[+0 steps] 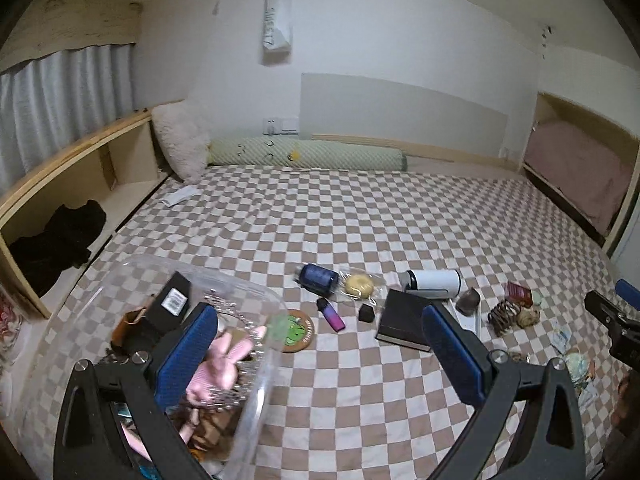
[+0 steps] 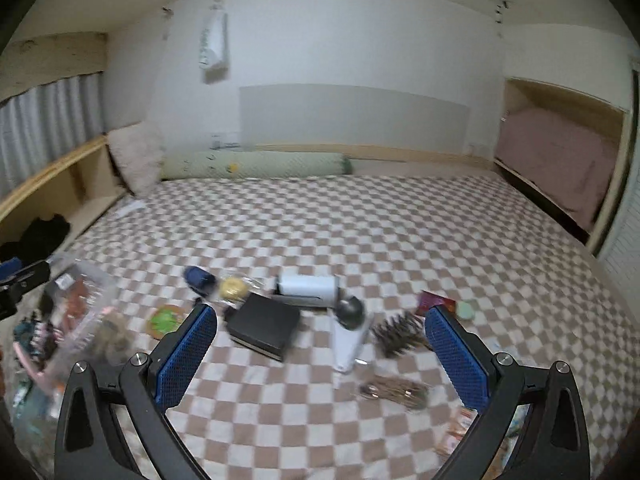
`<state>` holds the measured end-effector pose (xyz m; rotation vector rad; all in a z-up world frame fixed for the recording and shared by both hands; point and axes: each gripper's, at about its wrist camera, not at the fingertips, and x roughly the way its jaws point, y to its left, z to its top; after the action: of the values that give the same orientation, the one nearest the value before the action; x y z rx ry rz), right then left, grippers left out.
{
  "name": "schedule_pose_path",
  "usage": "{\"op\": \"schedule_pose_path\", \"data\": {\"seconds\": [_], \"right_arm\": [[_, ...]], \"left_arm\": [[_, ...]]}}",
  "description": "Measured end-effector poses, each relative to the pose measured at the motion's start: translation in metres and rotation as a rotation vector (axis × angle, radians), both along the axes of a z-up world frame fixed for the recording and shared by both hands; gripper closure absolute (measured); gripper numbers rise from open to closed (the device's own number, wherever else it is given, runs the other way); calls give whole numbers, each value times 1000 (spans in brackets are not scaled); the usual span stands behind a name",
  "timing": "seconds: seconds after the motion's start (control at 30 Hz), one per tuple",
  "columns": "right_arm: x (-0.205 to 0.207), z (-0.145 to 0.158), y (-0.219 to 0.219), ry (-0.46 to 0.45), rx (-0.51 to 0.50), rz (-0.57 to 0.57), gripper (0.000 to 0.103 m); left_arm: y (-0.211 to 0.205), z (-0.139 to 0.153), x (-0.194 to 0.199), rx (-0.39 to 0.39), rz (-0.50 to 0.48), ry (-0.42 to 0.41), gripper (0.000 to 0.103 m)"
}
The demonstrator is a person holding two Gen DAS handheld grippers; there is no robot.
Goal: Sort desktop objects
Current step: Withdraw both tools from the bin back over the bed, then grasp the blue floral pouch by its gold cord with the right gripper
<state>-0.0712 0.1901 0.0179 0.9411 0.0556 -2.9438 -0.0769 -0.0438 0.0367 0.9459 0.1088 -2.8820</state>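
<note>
Loose objects lie on a checkered bedspread (image 1: 360,216): a black book (image 1: 404,320), a white cylinder (image 1: 434,280), a blue can (image 1: 318,278), a purple vape (image 1: 331,314), a round green coaster (image 1: 298,330), a brown hair claw (image 1: 505,315). A clear plastic container (image 1: 224,320) with a pink item (image 1: 222,364) and other things sits at the left. My left gripper (image 1: 320,344) is open, its left finger over the container's rim. My right gripper (image 2: 320,344) is open and empty above the book (image 2: 264,326) and a white tube with a dark cap (image 2: 349,332).
A wooden shelf (image 1: 76,172) with black cloth runs along the left. Pillows (image 1: 308,154) lie at the bed's far edge. Small packets (image 2: 460,426) and a coiled hair tie (image 2: 394,392) lie at the near right. The right gripper shows at the right edge of the left wrist view (image 1: 612,316).
</note>
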Motion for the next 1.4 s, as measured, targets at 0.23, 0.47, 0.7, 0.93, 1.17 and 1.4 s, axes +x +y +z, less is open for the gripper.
{"op": "schedule_pose_path", "data": {"seconds": [0.23,0.47,0.7,0.93,1.17,1.4], "right_arm": [[-10,-33,36,-95,27,-10,0],[-18,-60,83,-185,-19,-62,0],[-22,-90,131,-295,-28,-152,10],[-23,-129,181,-418,-101,-222,23],[-26,-172,218,-564,-247,-277,27],[-29,-181,232,-573,-152,-325,31]], "left_arm": [[25,-16,-18,7,-38,-35,0],[63,-42,-37,-26,-115,-91,0],[106,-71,-54,-59,-192,-150,2],[153,-96,-67,-93,-275,-182,4],[196,-121,-76,-141,-356,-220,4],[225,-143,-85,-147,-402,-251,4]]}}
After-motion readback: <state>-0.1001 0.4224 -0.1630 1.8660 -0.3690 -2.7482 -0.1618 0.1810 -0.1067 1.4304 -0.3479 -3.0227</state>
